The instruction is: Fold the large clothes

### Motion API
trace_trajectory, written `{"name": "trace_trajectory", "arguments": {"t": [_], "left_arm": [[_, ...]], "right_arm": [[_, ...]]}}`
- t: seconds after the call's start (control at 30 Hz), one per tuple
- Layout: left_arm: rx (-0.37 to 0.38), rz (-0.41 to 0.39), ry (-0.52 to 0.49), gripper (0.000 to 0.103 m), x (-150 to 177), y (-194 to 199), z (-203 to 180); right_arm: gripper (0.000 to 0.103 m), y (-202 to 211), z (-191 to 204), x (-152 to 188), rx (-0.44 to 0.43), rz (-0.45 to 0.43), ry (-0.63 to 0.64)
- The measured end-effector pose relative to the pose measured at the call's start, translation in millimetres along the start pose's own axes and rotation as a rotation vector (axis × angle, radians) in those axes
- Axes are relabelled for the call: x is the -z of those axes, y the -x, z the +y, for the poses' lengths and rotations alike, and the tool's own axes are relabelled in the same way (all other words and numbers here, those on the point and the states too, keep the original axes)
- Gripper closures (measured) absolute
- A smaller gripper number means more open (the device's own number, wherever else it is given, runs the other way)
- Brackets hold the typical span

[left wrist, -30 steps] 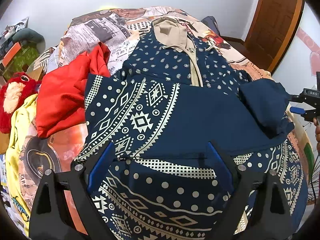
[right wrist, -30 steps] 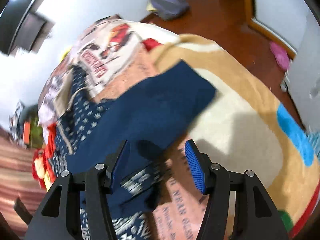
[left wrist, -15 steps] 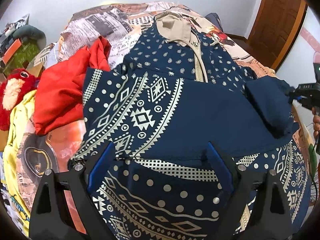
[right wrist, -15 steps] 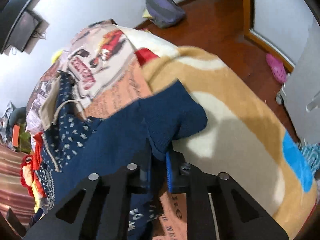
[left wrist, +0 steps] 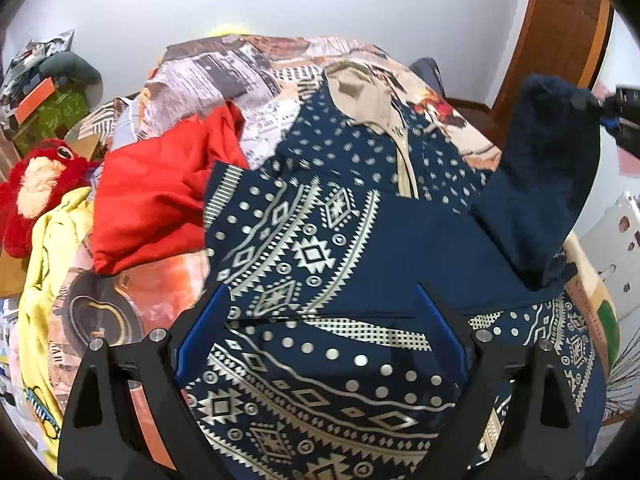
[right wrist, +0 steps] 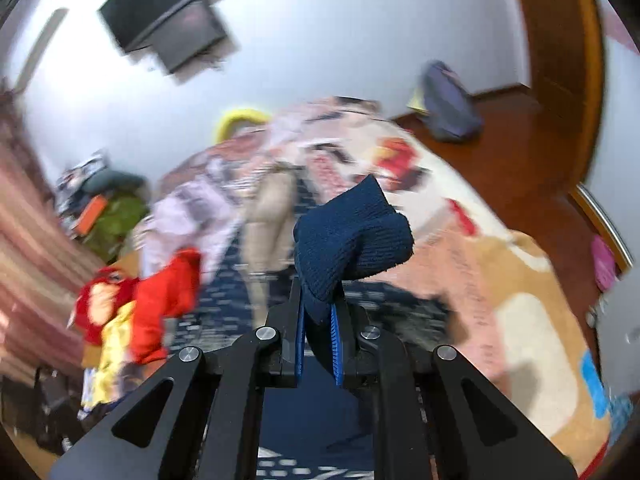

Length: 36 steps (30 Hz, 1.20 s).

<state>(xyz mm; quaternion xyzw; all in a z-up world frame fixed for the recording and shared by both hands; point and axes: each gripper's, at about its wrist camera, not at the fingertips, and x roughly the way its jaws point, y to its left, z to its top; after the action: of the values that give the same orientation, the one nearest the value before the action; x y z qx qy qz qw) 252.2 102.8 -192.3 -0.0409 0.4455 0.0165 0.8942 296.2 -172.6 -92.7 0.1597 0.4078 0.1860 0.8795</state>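
Note:
A large navy jacket (left wrist: 320, 248) with white geometric print, a beige collar and a zip lies spread on the bed. Its plain navy sleeve (left wrist: 548, 184) rises at the right, pinched at the ribbed cuff (right wrist: 348, 240) by my right gripper (right wrist: 318, 316), which is shut on it. The right gripper also shows at the right edge (left wrist: 616, 114) of the left wrist view. My left gripper (left wrist: 320, 332) hovers open over the jacket's lower patterned part, with nothing between its blue pads.
A red garment (left wrist: 160, 192) lies left of the jacket, with a yellow one (left wrist: 44, 280) and a red plush toy (left wrist: 36, 188) beyond. The bedspread (right wrist: 480, 264) is printed; wooden floor, a bag (right wrist: 448, 104) and a door (left wrist: 560, 28) lie to the right.
The right gripper closed on the sleeve cuff and lifted it well above the bed. The left gripper stayed open and rose slightly over the jacket.

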Motion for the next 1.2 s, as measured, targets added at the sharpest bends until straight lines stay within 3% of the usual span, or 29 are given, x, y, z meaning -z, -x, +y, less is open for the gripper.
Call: {"name": "trace_trajectory", "arguments": {"t": [0.17, 0.37, 0.53, 0.63, 0.77, 0.87, 1.03, 1.2], "left_arm": [[-0.002, -0.044, 0.033, 0.011, 0.4, 20.6, 23.1], [-0.026, -0.05, 0.092, 0.011, 11.3, 33.1, 60.4], [-0.052, -0.023, 0.146, 0.011, 27.3, 32.6, 87.6], [-0.061, -0.003, 0.18, 0.011, 37.3, 30.7, 99.9], [-0.05, 0.027, 0.227, 0.011, 48.2, 26.8, 110.1], [-0.021, 0.039, 0.247, 0.011, 47.9, 23.5, 107.4], [0.012, 0.043, 0.219, 0.011, 39.1, 21.7, 88.0], [0.026, 0.045, 0.114, 0.011, 23.4, 12.2, 48.0]], "right_arm": [[0.093, -21.9, 74.9, 9.1, -0.107, 0.047, 0.105], [0.093, -83.9, 136.5, 59.4, -0.147, 0.223, 0.225], [0.092, -140.1, 148.4, 111.6, -0.134, 0.443, 0.249], [0.089, -166.6, 139.1, 134.2, -0.135, 0.578, 0.194], [0.085, -171.8, 132.1, 141.9, -0.159, 0.673, 0.151], [0.082, -153.8, 127.7, 129.6, -0.158, 0.631, 0.172], [0.06, -99.7, 119.4, 93.2, -0.138, 0.451, 0.224], [0.054, -51.6, 90.6, 69.2, 0.037, 0.252, 0.304]]}}
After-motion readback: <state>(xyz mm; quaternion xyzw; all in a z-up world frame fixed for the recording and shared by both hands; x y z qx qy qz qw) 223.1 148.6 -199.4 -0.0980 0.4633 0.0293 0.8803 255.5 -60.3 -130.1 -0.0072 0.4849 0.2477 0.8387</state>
